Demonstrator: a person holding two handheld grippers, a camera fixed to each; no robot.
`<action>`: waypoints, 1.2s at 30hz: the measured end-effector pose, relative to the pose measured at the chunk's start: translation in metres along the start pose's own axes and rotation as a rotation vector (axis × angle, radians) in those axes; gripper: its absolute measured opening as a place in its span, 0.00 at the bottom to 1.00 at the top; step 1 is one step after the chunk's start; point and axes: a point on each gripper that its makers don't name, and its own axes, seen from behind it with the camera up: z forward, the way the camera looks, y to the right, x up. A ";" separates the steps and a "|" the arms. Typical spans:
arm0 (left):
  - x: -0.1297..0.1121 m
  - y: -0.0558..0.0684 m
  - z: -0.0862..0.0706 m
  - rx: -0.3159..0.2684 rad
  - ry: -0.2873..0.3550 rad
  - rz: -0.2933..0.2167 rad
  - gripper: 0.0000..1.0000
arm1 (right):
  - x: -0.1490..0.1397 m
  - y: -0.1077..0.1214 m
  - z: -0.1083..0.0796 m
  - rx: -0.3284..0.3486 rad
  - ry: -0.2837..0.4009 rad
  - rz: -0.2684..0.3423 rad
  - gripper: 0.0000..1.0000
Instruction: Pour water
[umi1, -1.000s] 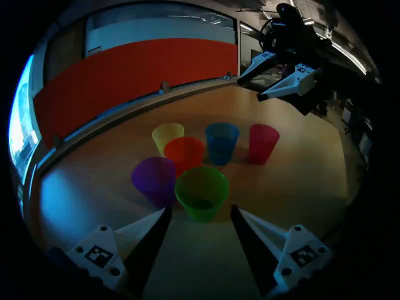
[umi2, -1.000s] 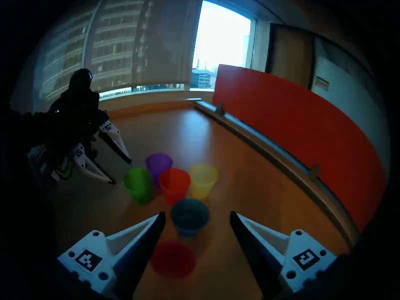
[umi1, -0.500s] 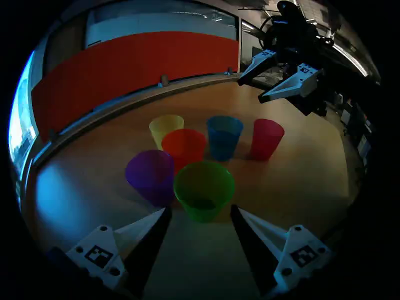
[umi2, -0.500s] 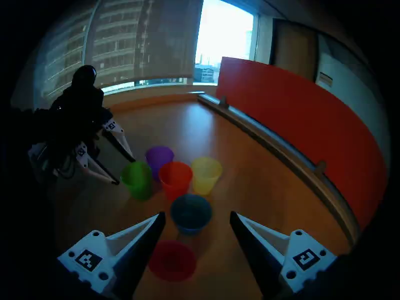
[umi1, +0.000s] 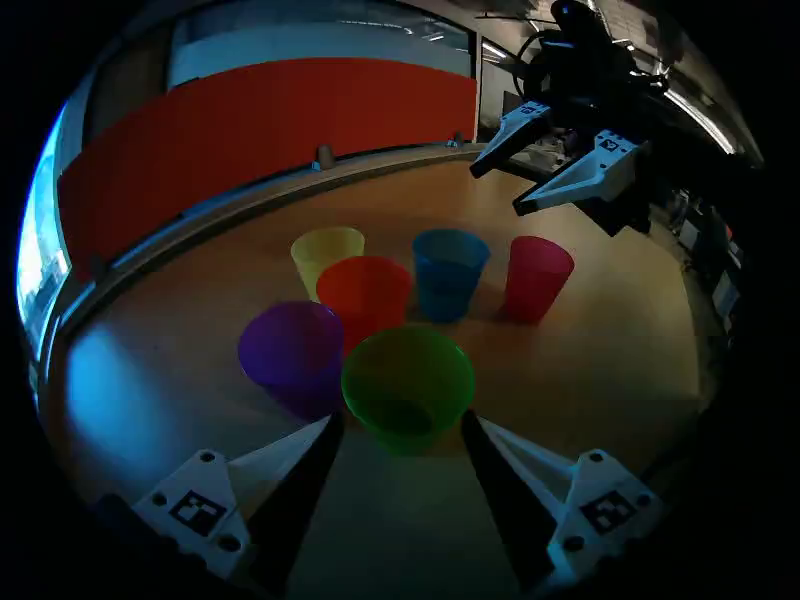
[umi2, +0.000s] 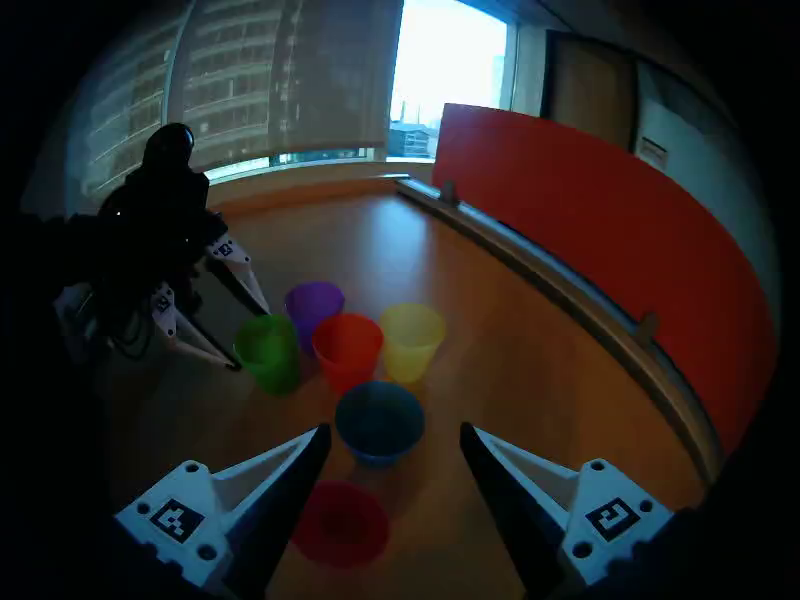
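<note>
Left tool (umi1: 400, 418) is low over the near part of the desk (umi1: 600, 360), its fingers spread wide and level, gripping nothing. The green cup (umi1: 408, 385) sits right ahead of it with its near rim between the two tips. I can't tell whether either tip is touching the cup.

In the right gripper view I see that same tool (umi2: 250, 337) from across the desk. It is angled downward, one finger above the other, with the lower tip just beside the green cup (umi2: 267, 350).

Right tool (umi2: 393, 428) is open too, holding nothing. The blue cup (umi2: 379, 420) is between its tips and the pink cup (umi2: 340, 522) is lower, between its fingers. From the left gripper view, the right tool (umi1: 495, 190) hangs in the air well above the pink cup (umi1: 538, 275), nose tilted down toward the cluster.

All six cups stand upright in a tight group mid-desk. The purple cup (umi1: 290, 350) is just beside the green one, and the orange cup (umi1: 365, 295) is behind them. Yellow cup (umi1: 327, 255), blue cup (umi1: 450, 270) and pink form the row nearest the red partition (umi1: 270, 120) on the desk's far edge. Something dark shows at the bottom of the green cup, but I can't say whether it is water.
</note>
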 end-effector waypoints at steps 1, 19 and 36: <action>0.000 0.000 0.001 -0.001 0.000 0.000 0.87 | 0.000 0.000 0.001 0.001 -0.001 0.000 1.00; 0.004 0.001 0.011 -0.010 0.012 0.003 0.87 | -0.004 0.000 0.011 0.006 -0.017 0.009 1.00; 0.004 0.000 0.023 -0.015 0.013 0.006 0.87 | -0.008 0.002 0.015 0.008 -0.030 0.013 1.00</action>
